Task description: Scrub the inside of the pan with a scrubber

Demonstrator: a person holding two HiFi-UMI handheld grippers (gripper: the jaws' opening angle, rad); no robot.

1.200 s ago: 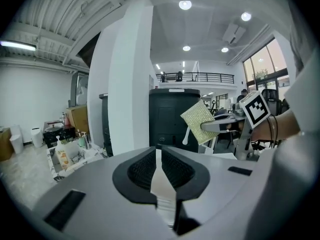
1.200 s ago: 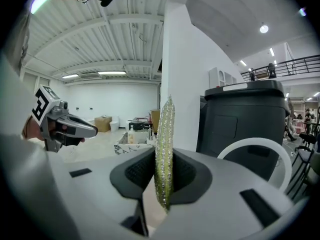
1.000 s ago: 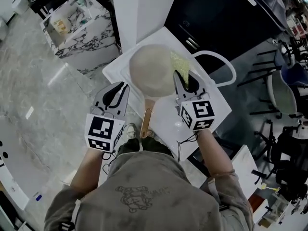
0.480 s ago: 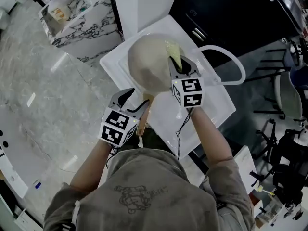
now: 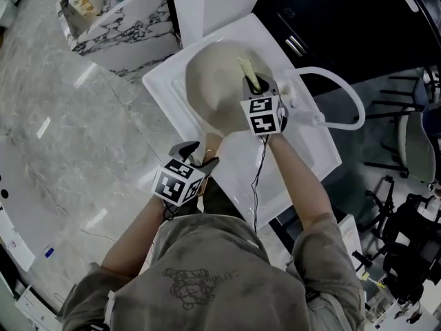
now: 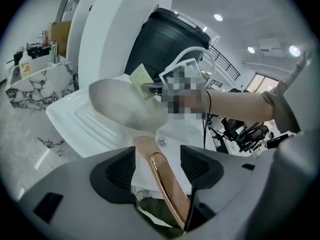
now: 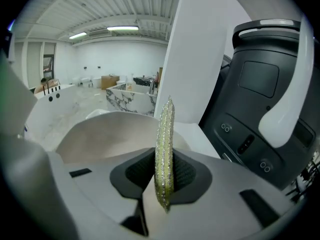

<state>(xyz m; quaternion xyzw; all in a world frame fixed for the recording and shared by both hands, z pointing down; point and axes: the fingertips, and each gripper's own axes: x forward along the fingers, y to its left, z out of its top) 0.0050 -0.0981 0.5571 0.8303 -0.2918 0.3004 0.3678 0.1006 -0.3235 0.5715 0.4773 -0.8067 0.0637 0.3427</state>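
Your left gripper (image 6: 159, 166) has just been opening, with the handle (image 6: 170, 194) between its jaws (unclamped), so the pan (image 5: 217, 81) could skid under scrubbing. Your right gripper (image 7: 165, 171) clenches the scrubber (image 7: 165, 134).

Glittery scrubber (image 7: 165, 159), matt pan (image 5: 217, 88), glossy coppery handle (image 6: 167, 184).
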